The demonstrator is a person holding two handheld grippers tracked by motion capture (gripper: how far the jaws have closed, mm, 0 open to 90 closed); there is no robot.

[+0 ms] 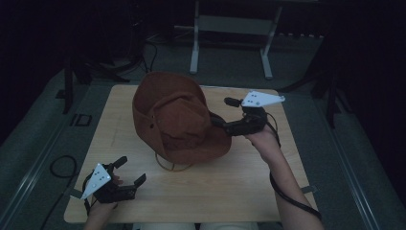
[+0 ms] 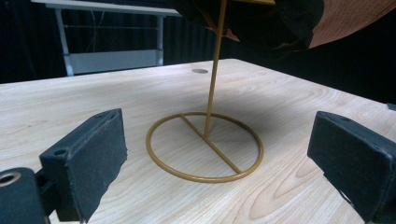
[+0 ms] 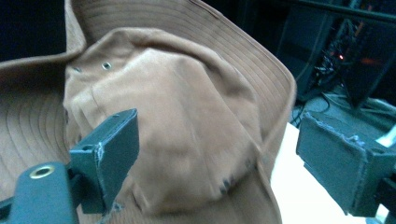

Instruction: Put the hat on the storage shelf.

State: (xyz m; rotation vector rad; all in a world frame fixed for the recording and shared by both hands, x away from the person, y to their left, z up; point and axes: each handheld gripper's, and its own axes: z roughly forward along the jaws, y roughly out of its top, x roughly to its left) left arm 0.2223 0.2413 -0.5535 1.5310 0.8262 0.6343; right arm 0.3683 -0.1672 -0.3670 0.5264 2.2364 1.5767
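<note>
Perching on a gold wire stand [image 2: 205,147], the brown hat [image 1: 179,120] is approached at 3 o'clock by the spread right gripper [image 1: 229,112]; the left gripper [image 1: 128,172] is held spread, idle.

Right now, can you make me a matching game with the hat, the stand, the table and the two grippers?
Things:
1. hat
2. stand
3. table
4. left hand-held gripper
5. right hand-held gripper

Clues:
A. light wood
B. open, beside the hat
C. brown, up on the stand
D. gold wire, ring base
E. open, near the table's front edge

Pairs: 1-C, 2-D, 3-A, 4-E, 5-B
</note>
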